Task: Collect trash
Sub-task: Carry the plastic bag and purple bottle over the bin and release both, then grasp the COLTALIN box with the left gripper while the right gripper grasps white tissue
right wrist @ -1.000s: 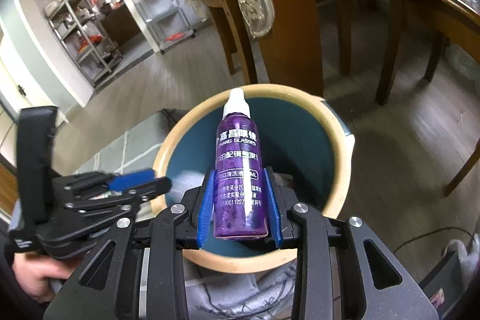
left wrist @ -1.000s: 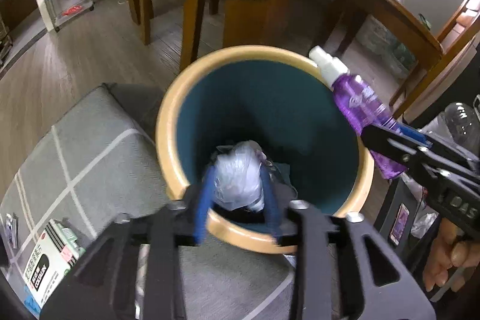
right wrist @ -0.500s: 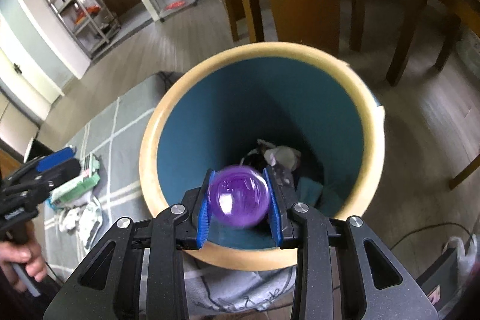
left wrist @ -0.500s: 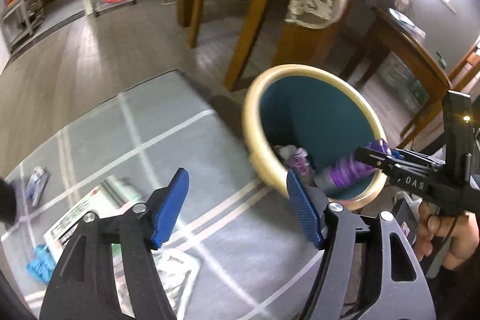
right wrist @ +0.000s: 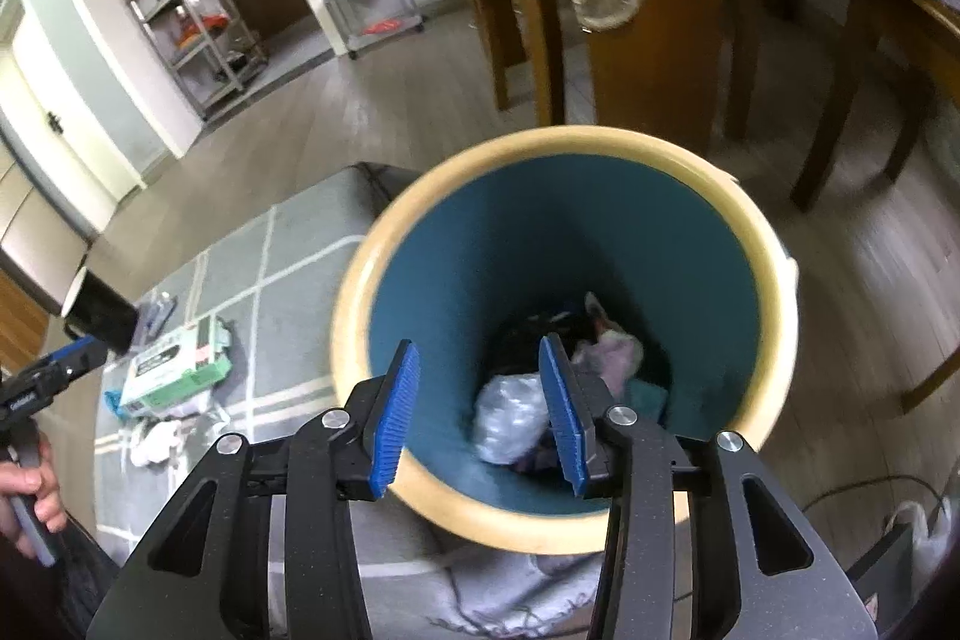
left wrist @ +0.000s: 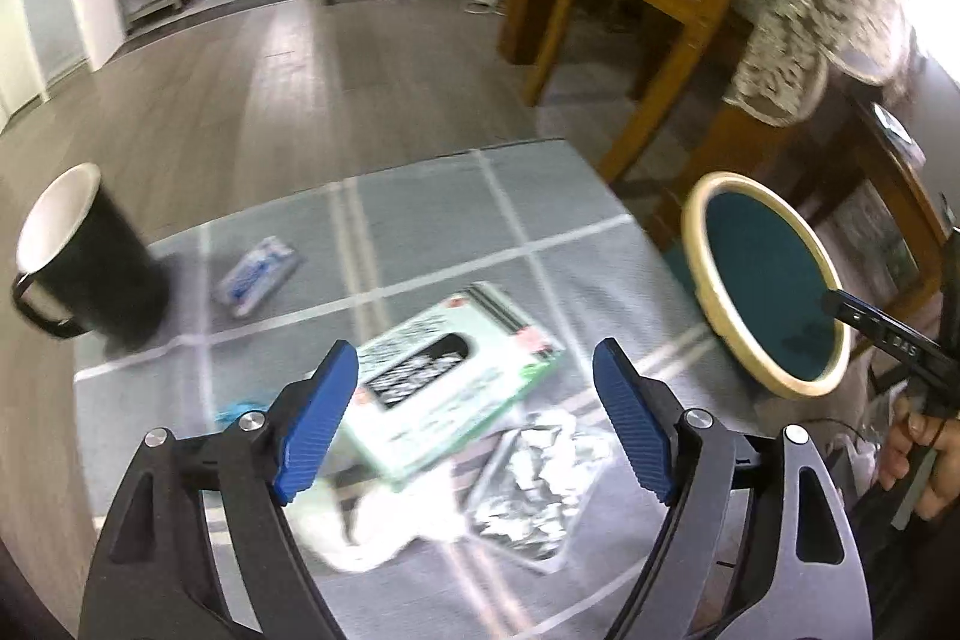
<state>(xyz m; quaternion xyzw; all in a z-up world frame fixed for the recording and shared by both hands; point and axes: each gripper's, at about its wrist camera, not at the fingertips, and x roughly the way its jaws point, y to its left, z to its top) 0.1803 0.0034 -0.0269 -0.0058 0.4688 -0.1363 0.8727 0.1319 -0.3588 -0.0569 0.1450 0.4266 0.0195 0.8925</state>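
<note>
My left gripper (left wrist: pixel 474 418) hangs over the grey mat, its jaws opening wide with nothing gripped. Below it lie a pale green box (left wrist: pixel 450 382), a crumpled foil wrapper (left wrist: pixel 534 484) and white tissue (left wrist: pixel 360 526). A small blue-white packet (left wrist: pixel 258 274) lies further back. My right gripper (right wrist: pixel 480 412) hovers over the teal bin with a cream rim (right wrist: pixel 774 292), its jaws opening and nothing between them. Inside the bin I see a crumpled clear bag (right wrist: pixel 510 418) and other trash. The purple bottle is out of sight.
A black mug with a white inside (left wrist: pixel 78 262) stands at the mat's left edge. Wooden chair legs (left wrist: pixel 660 100) and a lace-covered table stand behind the bin (left wrist: pixel 762 286). Metal shelves (right wrist: pixel 180 16) line the far wall.
The right gripper let go of the purple bottle over the bin and opened. The left gripper dropped its bag into the bin, swung left over the mat and opened wide.
</note>
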